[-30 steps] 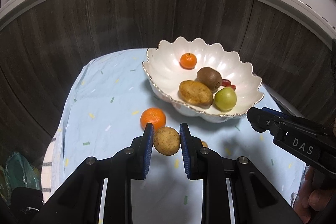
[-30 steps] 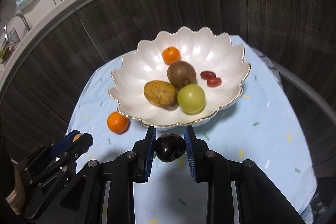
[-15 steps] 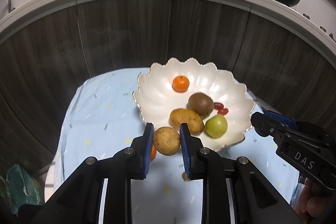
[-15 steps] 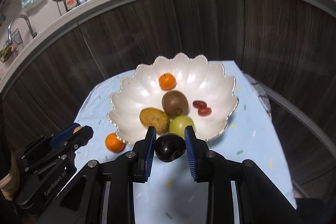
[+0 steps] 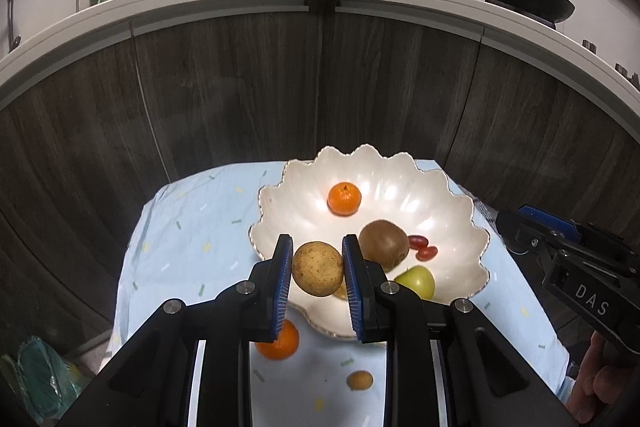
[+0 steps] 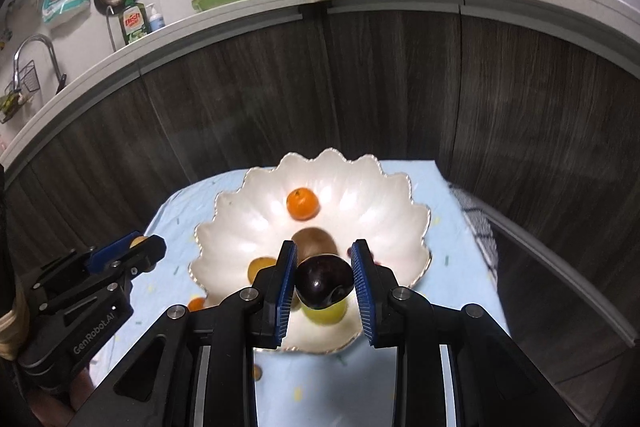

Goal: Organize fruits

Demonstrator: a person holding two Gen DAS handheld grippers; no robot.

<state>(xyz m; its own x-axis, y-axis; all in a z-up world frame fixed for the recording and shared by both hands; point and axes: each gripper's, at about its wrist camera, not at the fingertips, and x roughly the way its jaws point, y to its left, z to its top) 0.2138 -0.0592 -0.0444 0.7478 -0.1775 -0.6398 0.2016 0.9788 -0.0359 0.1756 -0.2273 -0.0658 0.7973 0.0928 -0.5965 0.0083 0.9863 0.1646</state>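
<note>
L gripper (image 5: 316, 269) clenched on a round tan-brown fruit (image 5: 318, 269), blue pads pressing both sides. R gripper (image 6: 325, 281) clenched on a dark purple plum (image 6: 324, 281), same grip.

Vs 1 s ago: both grippers are higher and further fwd. Then each held fruit hung over the cloth short of the bowl; now each hangs over the near rim of the white scalloped bowl (image 5: 460, 211). Grips unchanged. More countertop (image 5: 200, 9) in view at top in both cams. Bowl contents in same places.

In bowl: mandarin (image 5: 344, 199) at back, kiwi (image 5: 384, 245), two red grape tomatoes (image 5: 422, 247), green apple (image 5: 416, 281), a yellow-brown fruit (image 6: 262, 267) mostly hidden behind the pads. On light-blue confetti cloth (image 5: 180, 239), outside bowl: second mandarin (image 5: 280, 343) just beside near rim, small brown fruit (image 5: 359, 379) nearer the cam.

Writing: "DAS" on R gripper body in L cam; "GenRobot.AI" on L gripper body in R cam. Green dish-soap bottle (image 6: 134, 23) on counter, label too small to read for certain.
</note>
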